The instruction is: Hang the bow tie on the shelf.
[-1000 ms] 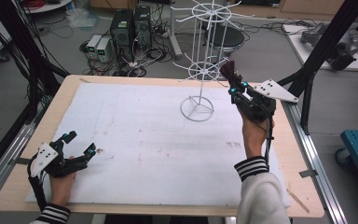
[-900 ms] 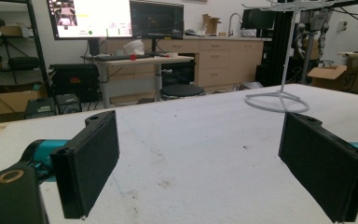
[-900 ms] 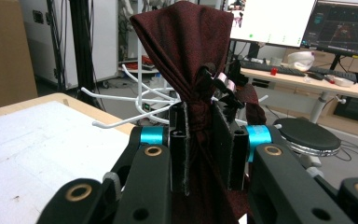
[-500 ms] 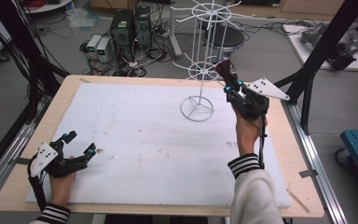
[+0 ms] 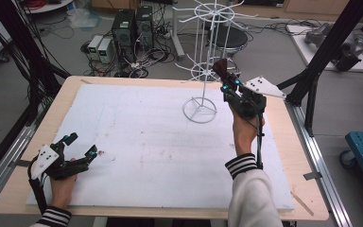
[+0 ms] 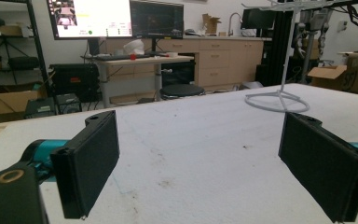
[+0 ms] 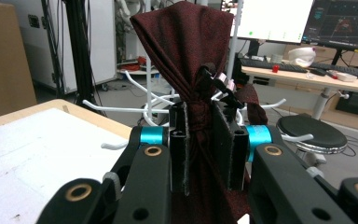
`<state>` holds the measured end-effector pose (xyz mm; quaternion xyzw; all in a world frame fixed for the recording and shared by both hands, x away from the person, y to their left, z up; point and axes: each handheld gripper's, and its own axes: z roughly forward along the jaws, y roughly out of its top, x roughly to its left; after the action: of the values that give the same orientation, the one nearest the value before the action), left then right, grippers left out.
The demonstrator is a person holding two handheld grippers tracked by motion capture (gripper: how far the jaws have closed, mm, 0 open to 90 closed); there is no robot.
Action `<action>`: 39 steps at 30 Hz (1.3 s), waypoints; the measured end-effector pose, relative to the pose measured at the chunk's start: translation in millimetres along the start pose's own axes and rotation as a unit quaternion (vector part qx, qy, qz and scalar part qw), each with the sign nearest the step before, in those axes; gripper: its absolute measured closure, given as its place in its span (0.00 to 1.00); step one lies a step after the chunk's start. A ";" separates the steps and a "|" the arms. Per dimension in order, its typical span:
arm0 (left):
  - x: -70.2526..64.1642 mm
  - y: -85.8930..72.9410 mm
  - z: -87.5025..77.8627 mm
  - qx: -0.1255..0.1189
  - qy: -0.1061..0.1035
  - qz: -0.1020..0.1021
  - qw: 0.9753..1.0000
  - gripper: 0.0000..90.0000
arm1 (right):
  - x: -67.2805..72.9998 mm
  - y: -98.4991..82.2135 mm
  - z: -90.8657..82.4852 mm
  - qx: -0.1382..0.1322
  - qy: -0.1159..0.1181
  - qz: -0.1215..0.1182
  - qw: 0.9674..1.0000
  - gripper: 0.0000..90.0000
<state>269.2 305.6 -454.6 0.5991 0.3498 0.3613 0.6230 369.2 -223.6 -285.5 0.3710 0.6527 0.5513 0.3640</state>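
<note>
Dark red cloth pouch (image 7: 186, 60), soft, light and limp by its look, sits pinched at its cinched neck in the right gripper (image 7: 200, 144) at centre frame, best held there

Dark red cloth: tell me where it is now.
The cloth is clamped in the right tool, held up at the table's far right beside the white wire rack, near its lower hooks.

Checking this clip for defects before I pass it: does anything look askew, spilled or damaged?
Nothing stands out. The white wire rack stands upright on the white mat, the right gripper is shut on a dark red cloth pouch beside the rack, and the left gripper rests open. The mat bears only small dark specks.
</note>
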 end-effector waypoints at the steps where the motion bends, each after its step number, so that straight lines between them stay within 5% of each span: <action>1: 0.0 0.0 0.0 0.000 0.000 0.000 1.000 0.14 | 0.9 0.3 0.7 0.001 -0.001 -0.001 1.000 0.86; 28: -0.1 0.0 0.0 0.000 0.000 -0.001 1.000 0.14 | 12.6 -7.2 21.1 0.031 0.015 0.021 0.999 0.86; 39: 0.0 0.0 0.0 0.000 0.000 0.000 1.000 0.14 | 15.1 -2.8 26.3 0.046 0.011 -0.013 0.999 0.86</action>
<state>269.2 305.7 -454.5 0.5993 0.3497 0.3613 0.6229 385.3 -198.8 -292.6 0.3727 0.6863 0.5198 0.3462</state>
